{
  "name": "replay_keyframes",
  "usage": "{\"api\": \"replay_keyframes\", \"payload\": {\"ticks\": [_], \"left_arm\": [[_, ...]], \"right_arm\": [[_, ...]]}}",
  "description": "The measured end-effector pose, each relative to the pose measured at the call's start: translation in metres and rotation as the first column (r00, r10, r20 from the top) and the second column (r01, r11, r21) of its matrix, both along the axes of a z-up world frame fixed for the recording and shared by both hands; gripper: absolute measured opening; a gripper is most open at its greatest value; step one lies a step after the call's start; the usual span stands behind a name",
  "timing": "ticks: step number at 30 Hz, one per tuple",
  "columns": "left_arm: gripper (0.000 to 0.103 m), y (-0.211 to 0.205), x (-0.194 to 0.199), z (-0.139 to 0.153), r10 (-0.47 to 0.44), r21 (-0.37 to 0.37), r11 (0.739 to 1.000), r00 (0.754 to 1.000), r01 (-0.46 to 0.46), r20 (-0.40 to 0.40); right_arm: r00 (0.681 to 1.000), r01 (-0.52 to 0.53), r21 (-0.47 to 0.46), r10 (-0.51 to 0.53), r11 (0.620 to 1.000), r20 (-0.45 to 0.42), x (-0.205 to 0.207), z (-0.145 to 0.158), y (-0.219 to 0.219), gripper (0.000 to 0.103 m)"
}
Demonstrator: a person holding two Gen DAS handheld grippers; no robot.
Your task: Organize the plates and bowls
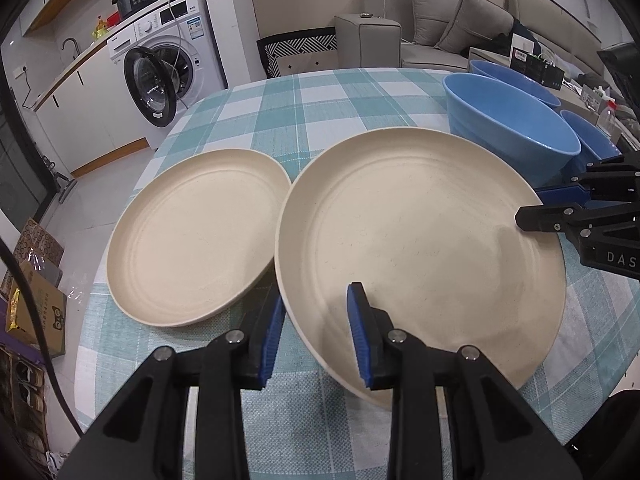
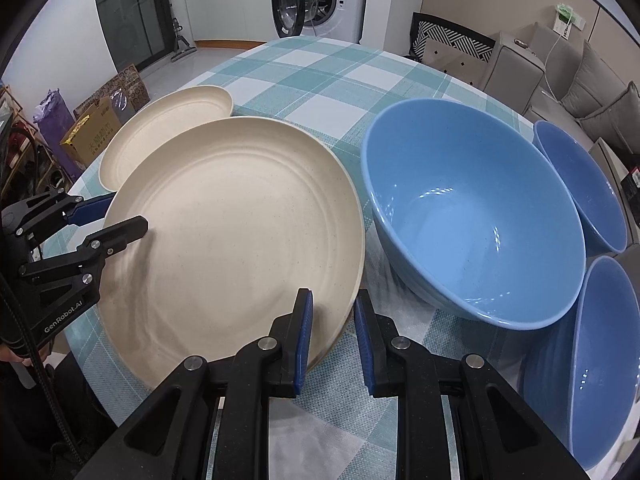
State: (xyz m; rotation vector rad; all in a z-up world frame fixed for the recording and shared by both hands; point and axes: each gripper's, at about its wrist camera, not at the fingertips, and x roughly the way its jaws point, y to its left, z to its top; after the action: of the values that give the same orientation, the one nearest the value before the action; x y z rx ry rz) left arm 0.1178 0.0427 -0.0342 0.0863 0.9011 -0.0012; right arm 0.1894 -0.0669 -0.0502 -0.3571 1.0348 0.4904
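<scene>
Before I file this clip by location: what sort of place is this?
Most likely a home, an open kitchen and living area. A front-loading washing machine sits under a counter, a grey sofa with cushions stands behind, and a table with a checked tablecloth holds plates and bowls.

Illumination is even, cool indoor light from overhead. Both fisheye views bend straight lines strongly and end in black vignetted corners. Soft shadows fall on the near plate [image 1: 420, 248] beneath the gripper fingers. Small specular highlights mark the large blue bowl [image 2: 472, 220]. Focus is sharp throughout; no motion blur.
</scene>
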Motion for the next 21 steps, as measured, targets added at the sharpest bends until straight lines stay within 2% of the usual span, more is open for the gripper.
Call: {"api": "replay_keyframes", "payload": {"ticks": [21], "left_arm": [[0.032,-0.005,0.004,-0.01,0.008,0.042,0.999,1.0,-0.008,-0.013]], "right_arm": [[0.999,-0.011,-0.071,0.014,0.997,0.037,-0.006,-0.011,0.009,0.022]]}}
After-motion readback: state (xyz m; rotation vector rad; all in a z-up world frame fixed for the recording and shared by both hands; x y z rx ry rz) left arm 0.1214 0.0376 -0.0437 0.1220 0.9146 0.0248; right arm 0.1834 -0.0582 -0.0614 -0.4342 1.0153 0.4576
